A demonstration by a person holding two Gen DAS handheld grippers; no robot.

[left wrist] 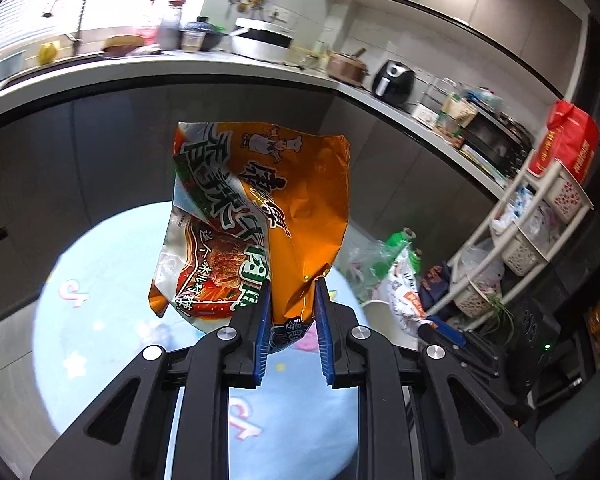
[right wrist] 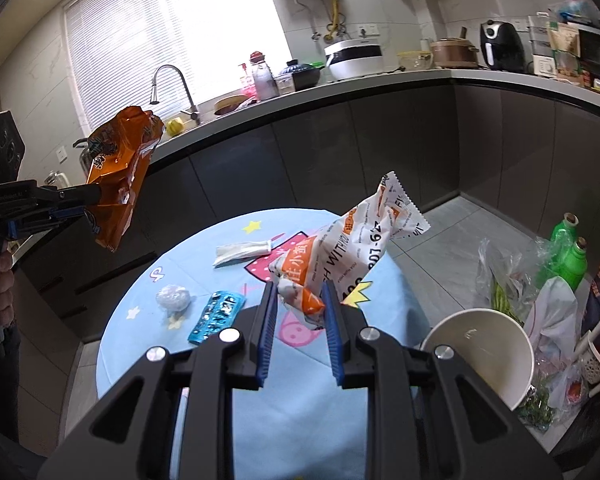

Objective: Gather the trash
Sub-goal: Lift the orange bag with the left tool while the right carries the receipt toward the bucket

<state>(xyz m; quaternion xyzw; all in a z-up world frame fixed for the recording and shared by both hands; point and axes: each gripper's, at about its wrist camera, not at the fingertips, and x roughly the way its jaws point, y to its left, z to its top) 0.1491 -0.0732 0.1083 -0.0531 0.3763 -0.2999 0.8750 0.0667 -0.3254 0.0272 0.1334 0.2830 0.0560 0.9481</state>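
Two wrappers held, three scraps left on the table

Two grippers each grip one piece of trash, both lifted off the round table [right wrist: 260,420] with its light blue cloth. Left gripper [left wrist: 291,296] is closed on the bottom corner of an orange noodle wrapper [left wrist: 260,216], which stands up and away from the fingers, crumpled, printed with a cartoon chef and large Chinese characters. In the right wrist view that same wrapper [right wrist: 118,176] hangs out past the table's left edge, in front of the dark cabinets.

Right gripper [right wrist: 300,296] is closed on the lower end of a white and orange snack bag [right wrist: 356,252], which tilts up and to the right over the table's middle; "WITH YOU" can be read on it, along with some digits, the rest too creased to make out.

Three pieces lie on the cloth: one white strip wrapper [right wrist: 242,252] toward the far edge, one crumpled white wad [right wrist: 173,298] toward the left edge, and one blue foil wrapper [right wrist: 217,316] just beside the wad. One white bin [right wrist: 484,356] stands open off the table's right edge.
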